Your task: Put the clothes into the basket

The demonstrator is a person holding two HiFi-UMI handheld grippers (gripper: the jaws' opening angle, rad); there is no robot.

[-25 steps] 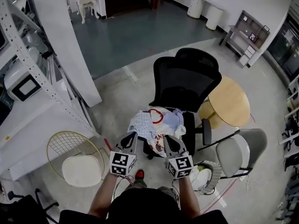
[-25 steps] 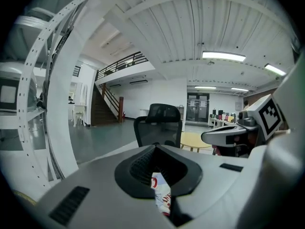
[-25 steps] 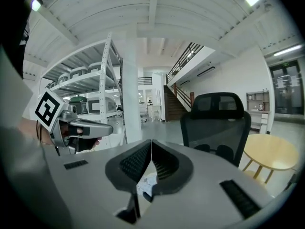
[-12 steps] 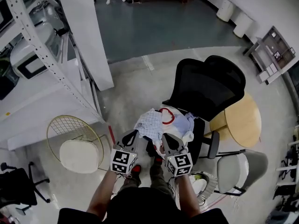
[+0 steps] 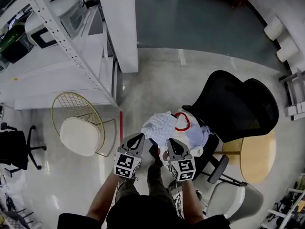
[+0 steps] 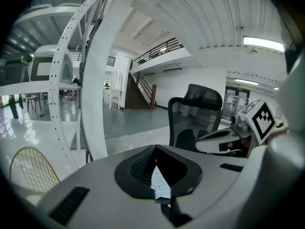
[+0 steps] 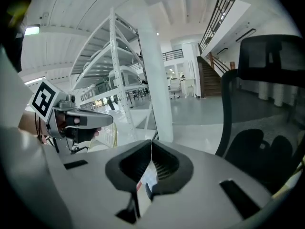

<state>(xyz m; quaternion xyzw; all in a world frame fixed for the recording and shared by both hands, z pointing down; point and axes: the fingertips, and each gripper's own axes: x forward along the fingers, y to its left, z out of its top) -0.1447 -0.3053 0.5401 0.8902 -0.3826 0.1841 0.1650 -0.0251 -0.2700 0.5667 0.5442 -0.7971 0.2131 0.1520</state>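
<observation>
- Left tongs [image 5: 138,137] pressed together, empty, lower centre.
- Right tongs [image 5: 172,143] together too, nothing gripped.
- Clothes [image 5: 188,133] piled on black chair [image 5: 243,109], centre right.

I note a pale polished concrete floor [image 5: 157,89], giving way to a dark blue-grey section [image 5: 200,18] further off. A white pillar [image 5: 116,23] stands beside white perforated shelving [image 5: 52,27]. Furniture: gold wire chair [image 5: 78,135], black mesh chair [image 5: 238,109], round wooden table [image 5: 259,151], grey chair [image 5: 233,202]. A staircase [image 6: 139,92] rises beyond. One ceiling strip light [image 6: 264,43] is lit.
</observation>
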